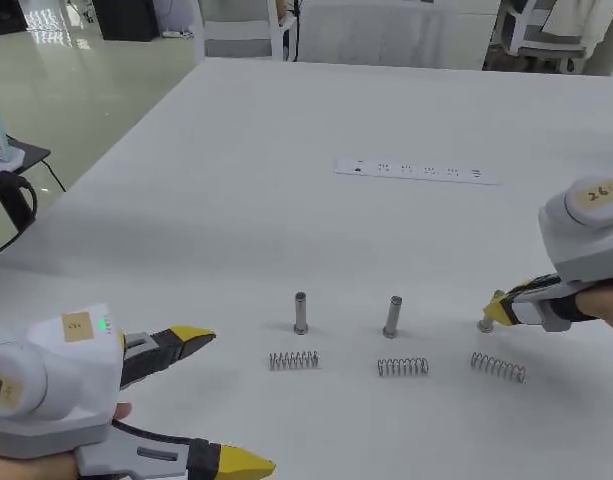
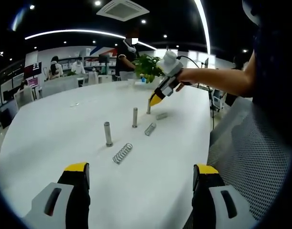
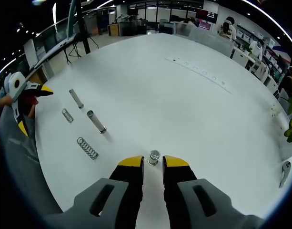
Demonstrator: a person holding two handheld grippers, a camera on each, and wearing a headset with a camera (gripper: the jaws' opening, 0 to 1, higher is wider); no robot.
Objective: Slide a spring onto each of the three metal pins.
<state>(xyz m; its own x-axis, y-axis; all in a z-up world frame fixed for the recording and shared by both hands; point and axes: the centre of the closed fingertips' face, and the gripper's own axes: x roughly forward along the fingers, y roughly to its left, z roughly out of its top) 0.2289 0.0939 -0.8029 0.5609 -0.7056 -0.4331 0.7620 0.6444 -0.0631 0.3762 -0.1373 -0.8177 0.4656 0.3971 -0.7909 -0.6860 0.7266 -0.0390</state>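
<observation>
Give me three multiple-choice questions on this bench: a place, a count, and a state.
1. Where are the tips of the yellow-tipped grey right claw?
A. At the short silver metal pin at the row's right end
B. Over the power strip
C. On the middle pin
2. How many coiled steel-wire springs lie on the white table?
A. Two
B. Three
C. Five
3. What state is the yellow-tipped grey left claw in?
A. Shut on a spring
B. Wide open, empty
C. Shut on a pin

Answers: 1 A, the pin's top sits at the gap between its tips; 2 B, one lies before each pin; 3 B, its jaws stand far apart, nothing between.
</observation>
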